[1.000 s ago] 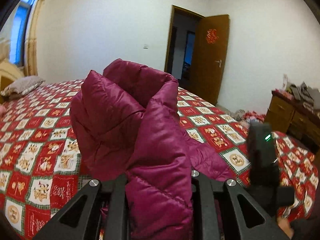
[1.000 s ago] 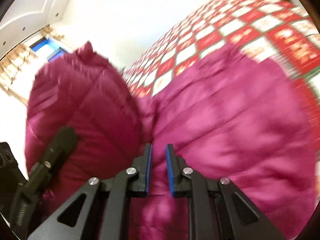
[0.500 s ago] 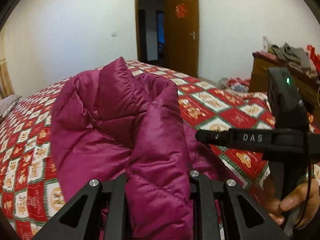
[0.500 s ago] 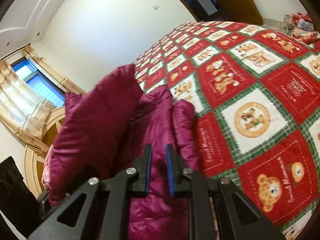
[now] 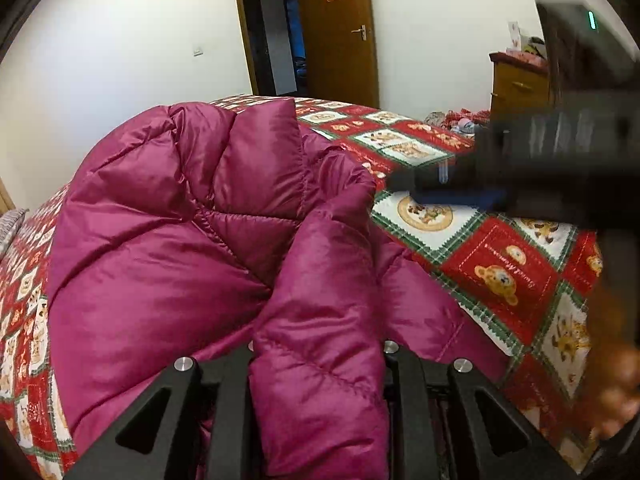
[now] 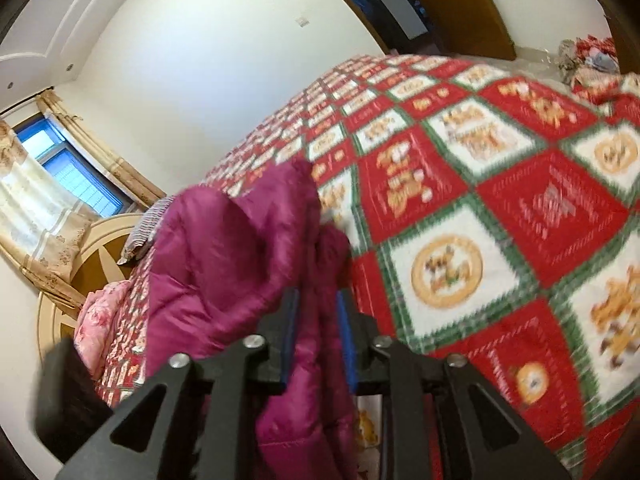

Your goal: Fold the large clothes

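A magenta quilted down jacket [image 5: 180, 240] lies bunched on a bed with a red, white and green patchwork cover [image 5: 500, 264]. My left gripper [image 5: 316, 364] is shut on a thick fold of the jacket, which hides its fingertips. In the right wrist view the jacket [image 6: 224, 256] rises in a lifted fold. My right gripper [image 6: 316, 320] is shut on a thinner edge of the jacket between its blue pads [image 6: 343, 332]. The right gripper also shows in the left wrist view [image 5: 460, 188] as a blurred dark bar above the bed cover.
A brown door [image 5: 340, 36] stands open in the far wall. A wooden dresser [image 5: 516, 88] with clutter is at the right. Pillows [image 6: 140, 236] and a round wooden headboard [image 6: 68, 300] lie at the bed's head, under a curtained window [image 6: 60, 168].
Both grippers have moved with the jacket still held. The right gripper has swung away from the jacket's bulk over the bed cover, and sits higher and closer in the left wrist view.
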Demonstrator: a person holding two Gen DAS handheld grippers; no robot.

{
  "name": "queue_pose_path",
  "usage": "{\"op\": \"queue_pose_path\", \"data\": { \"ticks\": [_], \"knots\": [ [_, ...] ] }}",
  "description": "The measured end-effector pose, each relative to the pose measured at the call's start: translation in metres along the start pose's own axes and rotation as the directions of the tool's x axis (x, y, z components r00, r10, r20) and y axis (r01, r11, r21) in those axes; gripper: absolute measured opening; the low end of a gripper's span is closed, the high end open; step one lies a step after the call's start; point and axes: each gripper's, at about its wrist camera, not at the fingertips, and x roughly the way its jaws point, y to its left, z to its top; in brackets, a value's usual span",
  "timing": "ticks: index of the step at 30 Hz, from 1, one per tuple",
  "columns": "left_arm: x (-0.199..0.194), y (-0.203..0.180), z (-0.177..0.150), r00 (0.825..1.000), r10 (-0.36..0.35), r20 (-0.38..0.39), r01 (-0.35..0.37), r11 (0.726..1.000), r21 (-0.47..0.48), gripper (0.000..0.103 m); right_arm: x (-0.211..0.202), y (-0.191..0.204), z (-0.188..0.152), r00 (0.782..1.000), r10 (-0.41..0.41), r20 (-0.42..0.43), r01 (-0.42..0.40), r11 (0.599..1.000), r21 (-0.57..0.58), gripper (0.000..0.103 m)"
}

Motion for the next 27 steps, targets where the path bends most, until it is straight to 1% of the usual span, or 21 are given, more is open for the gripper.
{"op": "queue_pose_path", "data": {
  "ticks": [1,2,3,4,5,6,8,9,10,12,14,17,20,22,23,25,26,27],
  "knots": [
    [0.002,-0.001,0.000,1.000,-0.004,-0.001,0.004,1.000,-0.007,0.019,-0.004,0.004,0.006,1.000,0.006,0.010,-0.006,1.000,-0.012,0.059],
    [0.002,0.000,0.000,1.000,-0.010,-0.001,0.010,1.000,-0.017,0.019,-0.005,0.008,0.012,1.000,0.017,0.017,-0.016,1.000,-0.027,0.066],
    [0.003,0.001,0.000,1.000,-0.016,-0.001,0.016,1.000,-0.026,0.019,-0.003,0.012,0.017,1.000,0.024,0.018,-0.023,0.999,-0.044,0.069],
    [0.003,0.000,0.001,1.000,-0.017,-0.001,0.017,0.999,-0.027,0.019,0.000,0.020,0.022,0.999,0.032,0.006,-0.031,0.996,-0.080,0.069],
    [0.003,0.000,0.001,1.000,-0.016,-0.002,0.016,1.000,-0.026,0.019,0.009,0.029,0.026,0.999,0.026,-0.024,-0.029,0.992,-0.125,0.069],
    [0.002,0.001,0.000,1.000,-0.016,-0.001,0.016,1.000,-0.024,0.019,0.019,0.033,0.028,0.999,0.002,-0.047,-0.009,0.987,-0.159,0.068],
    [-0.002,0.003,0.000,1.000,-0.015,0.000,0.015,1.000,-0.025,0.019,0.044,0.042,0.029,0.993,-0.041,-0.108,0.016,0.975,-0.222,0.055],
    [-0.003,0.004,0.000,1.000,-0.017,0.002,0.017,1.000,-0.026,0.019,0.054,0.043,0.029,0.990,-0.054,-0.131,0.022,0.972,-0.236,0.039],
    [-0.005,0.005,0.000,1.000,-0.020,0.006,0.020,0.999,-0.027,0.019,0.063,0.042,0.028,0.986,-0.072,-0.153,0.032,0.968,-0.247,0.030],
    [-0.010,0.006,-0.001,0.999,-0.028,0.017,0.029,0.999,-0.025,0.024,0.076,0.038,0.026,0.977,-0.104,-0.186,0.053,0.964,-0.262,0.026],
    [-0.020,0.004,-0.003,1.000,-0.020,0.022,0.020,1.000,-0.005,0.027,0.082,0.034,0.023,0.971,-0.114,-0.209,0.057,0.964,-0.261,0.025],
    [-0.035,-0.008,-0.008,0.999,0.017,0.033,-0.019,0.998,0.061,0.033,0.088,0.028,0.021,0.963,-0.127,-0.237,0.063,0.964,-0.259,0.025],
    [-0.056,-0.020,-0.019,0.997,0.046,0.058,-0.054,0.989,0.140,0.039,0.092,0.025,0.019,0.957,-0.131,-0.261,0.060,0.963,-0.264,0.025],
    [-0.070,-0.027,-0.028,0.995,0.060,0.074,-0.072,0.980,0.184,0.041,0.093,0.024,0.019,0.955,-0.123,-0.271,0.050,0.964,-0.262,0.024],
    [-0.075,-0.030,-0.032,0.994,0.067,0.085,-0.083,0.977,0.197,0.044,0.092,0.025,0.019,0.954,-0.125,-0.273,0.051,0.963,-0.264,0.024],
    [-0.089,-0.036,-0.040,0.991,0.060,0.117,-0.086,0.970,0.226,0.051,0.093,0.023,0.019,0.951,-0.128,-0.280,0.053,0.964,-0.261,0.024],
    [-0.096,-0.039,-0.045,0.990,0.054,0.130,-0.084,0.968,0.238,0.059,0.094,0.022,0.019,0.950,-0.126,-0.286,0.051,0.966,-0.255,0.024],
    [-0.105,-0.040,-0.050,0.988,0.042,0.147,-0.078,0.964,0.253,0.064,0.095,0.020,0.019,0.949,-0.120,-0.291,0.047,0.967,-0.249,0.023]
  ]
}}
